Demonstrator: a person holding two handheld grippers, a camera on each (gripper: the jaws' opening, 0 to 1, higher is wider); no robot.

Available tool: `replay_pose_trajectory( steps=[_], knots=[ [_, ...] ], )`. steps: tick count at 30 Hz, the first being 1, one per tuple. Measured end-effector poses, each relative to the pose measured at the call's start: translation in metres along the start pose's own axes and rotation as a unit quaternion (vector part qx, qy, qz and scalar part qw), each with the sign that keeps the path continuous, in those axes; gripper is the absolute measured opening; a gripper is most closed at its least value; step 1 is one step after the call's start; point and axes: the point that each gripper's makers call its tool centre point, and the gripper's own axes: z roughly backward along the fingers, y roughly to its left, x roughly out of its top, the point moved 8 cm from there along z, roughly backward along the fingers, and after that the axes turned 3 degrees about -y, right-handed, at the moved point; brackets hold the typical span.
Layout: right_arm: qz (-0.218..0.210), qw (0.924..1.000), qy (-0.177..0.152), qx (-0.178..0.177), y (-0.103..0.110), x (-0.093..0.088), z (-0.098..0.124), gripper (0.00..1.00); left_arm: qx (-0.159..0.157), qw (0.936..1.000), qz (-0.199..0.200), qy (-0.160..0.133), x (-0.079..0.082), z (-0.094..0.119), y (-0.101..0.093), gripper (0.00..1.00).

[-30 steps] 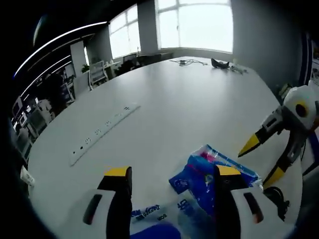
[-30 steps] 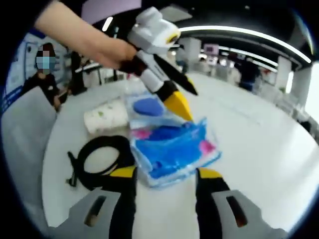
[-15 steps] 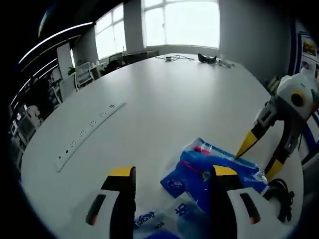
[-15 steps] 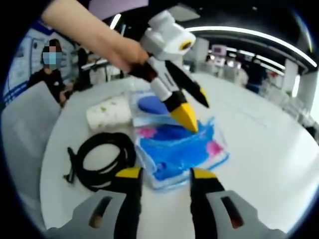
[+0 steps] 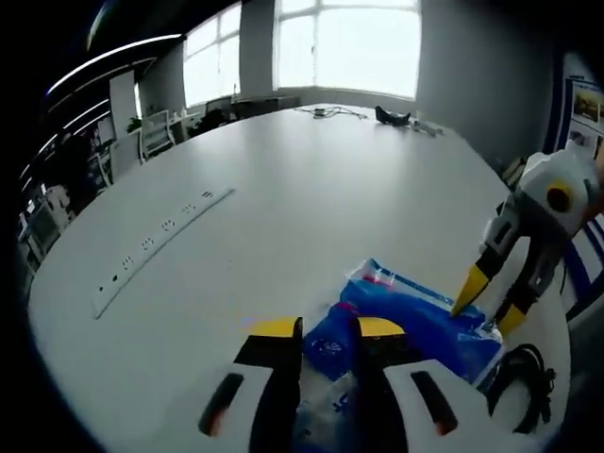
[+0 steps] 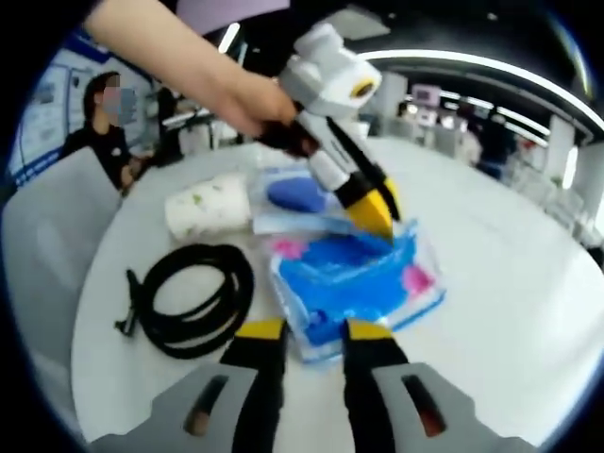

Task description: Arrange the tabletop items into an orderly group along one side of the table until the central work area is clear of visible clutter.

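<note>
Blue pack (image 5: 415, 316) lies lower right on the worktop (image 5: 283, 208). Left hand-held gripper (image 5: 326, 327) and right hand-held gripper (image 6: 314, 329) have both narrowed since earlier, each nipping opposite pack edges.

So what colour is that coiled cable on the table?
Black: the coiled cable shows best in the right gripper view.

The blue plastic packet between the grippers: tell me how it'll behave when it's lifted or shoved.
The blue plastic packet looks like soft, crinkled film, so it will probably sag and flex rather than hold flat. Its glossy wrap may slip on the smooth white table when pushed. It partly overlaps the clear packet behind it, so shoving it could drag that one along.
</note>
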Motion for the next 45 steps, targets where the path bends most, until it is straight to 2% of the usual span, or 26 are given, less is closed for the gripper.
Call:
replay_pose_trajectory(
  steps=[2, 4, 9, 13, 14, 18, 25, 30, 33, 40, 43, 45],
  knots=[
    [0.001, 1.0000, 0.001, 0.004, 0.001, 0.000, 0.000, 0.13, 0.002, 1.0000, 0.000, 0.000, 0.000, 0.000, 0.001, 0.03],
    [0.003, 1.0000, -0.001, 0.007, 0.001, 0.000, -0.001, 0.10, 0.008, 1.0000, 0.005, -0.001, 0.000, 0.001, 0.002, 0.01],
    [0.004, 0.9999, -0.001, 0.015, 0.004, 0.001, -0.002, 0.01, 0.009, 1.0000, 0.003, 0.000, 0.001, 0.003, 0.000, 0.00],
    [0.008, 0.9997, -0.001, 0.025, 0.004, 0.003, 0.001, 0.00, 0.010, 0.9999, 0.003, 0.005, 0.002, 0.005, -0.004, 0.00],
    [0.006, 0.9997, -0.002, 0.025, 0.003, 0.003, 0.004, 0.00, 0.001, 0.9999, 0.016, 0.005, 0.001, 0.006, -0.007, 0.00],
    [0.006, 0.9998, -0.003, 0.019, -0.001, 0.002, 0.015, 0.00, 0.004, 0.9993, 0.037, 0.004, 0.002, 0.012, -0.006, 0.00],
    [0.020, 0.9996, -0.003, 0.022, -0.007, 0.006, 0.032, 0.00, 0.000, 0.9990, 0.045, 0.001, 0.008, 0.014, -0.014, 0.00],
    [0.025, 0.9994, -0.007, 0.023, -0.013, 0.007, 0.043, 0.01, 0.003, 0.9981, 0.062, 0.002, 0.010, 0.017, -0.019, 0.00],
    [0.031, 0.9994, 0.001, 0.016, -0.016, 0.005, 0.047, 0.02, 0.004, 0.9971, 0.076, 0.002, 0.011, 0.019, -0.022, 0.00],
    [0.024, 0.9996, 0.009, -0.007, -0.034, -0.001, 0.059, 0.04, 0.013, 0.9956, 0.093, 0.004, 0.015, 0.018, -0.030, 0.00],
    [0.026, 0.9995, 0.013, -0.014, -0.045, -0.004, 0.065, 0.06, 0.020, 0.9963, 0.082, 0.015, 0.016, 0.017, -0.037, 0.00],
    [0.024, 0.9994, 0.015, -0.021, -0.056, -0.006, 0.070, 0.07, 0.029, 0.9944, 0.100, 0.020, 0.014, 0.017, -0.039, 0.00]
  ],
)
